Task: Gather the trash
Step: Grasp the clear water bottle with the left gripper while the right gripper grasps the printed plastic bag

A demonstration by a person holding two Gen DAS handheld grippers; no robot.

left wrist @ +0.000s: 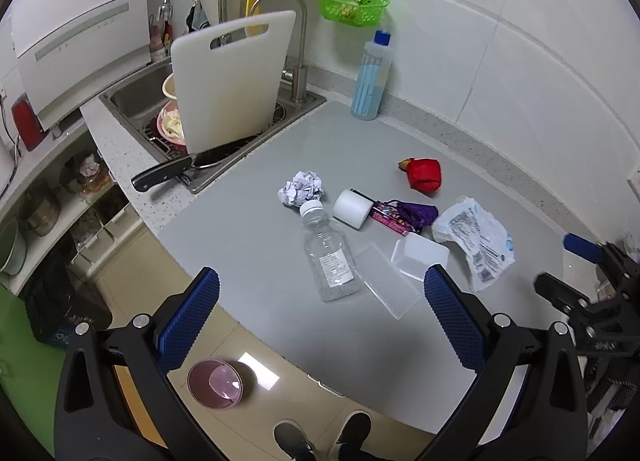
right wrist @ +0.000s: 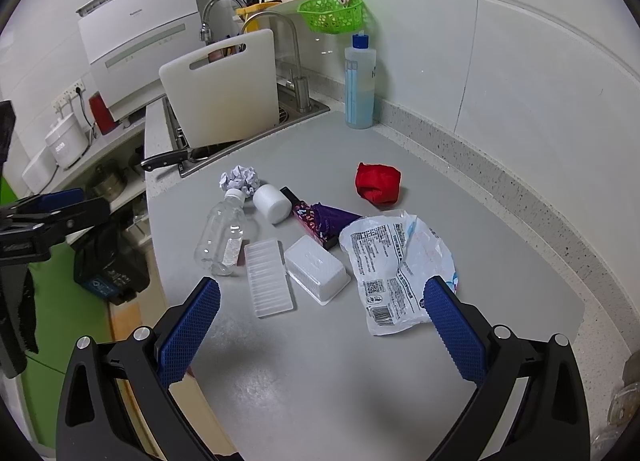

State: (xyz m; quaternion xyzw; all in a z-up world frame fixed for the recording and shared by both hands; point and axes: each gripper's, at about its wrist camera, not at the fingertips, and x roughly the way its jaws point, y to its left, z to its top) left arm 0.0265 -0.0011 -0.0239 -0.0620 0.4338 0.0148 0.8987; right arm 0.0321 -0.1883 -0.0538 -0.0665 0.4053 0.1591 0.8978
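Progress: approx. nil, by my read; all trash lay on the grey surface (right wrist: 320,381), nothing collected.
Left gripper (left wrist: 320,303): fingers spread wide, empty, above the clear bottle (left wrist: 328,257).
Right gripper (right wrist: 322,313): fingers spread, empty, over the white plastic bag (right wrist: 396,265).
Left to do: paper ball (right wrist: 239,177), white roll (right wrist: 272,203), purple wrapper (right wrist: 324,221), two clear trays (right wrist: 316,269), red wad (right wrist: 377,183).
Bin: maybe the dark bag (left wrist: 52,301) on the floor; can't tell.

A white cutting board (left wrist: 232,79) stands tilted in the sink (left wrist: 132,95), a black-handled knife (left wrist: 160,177) lying across the sink's edge. A blue-capped detergent bottle (right wrist: 360,83) stands against the wall beneath a green basket (right wrist: 332,13). On the floor sits a pink bowl (left wrist: 216,383), possibly a small bin.
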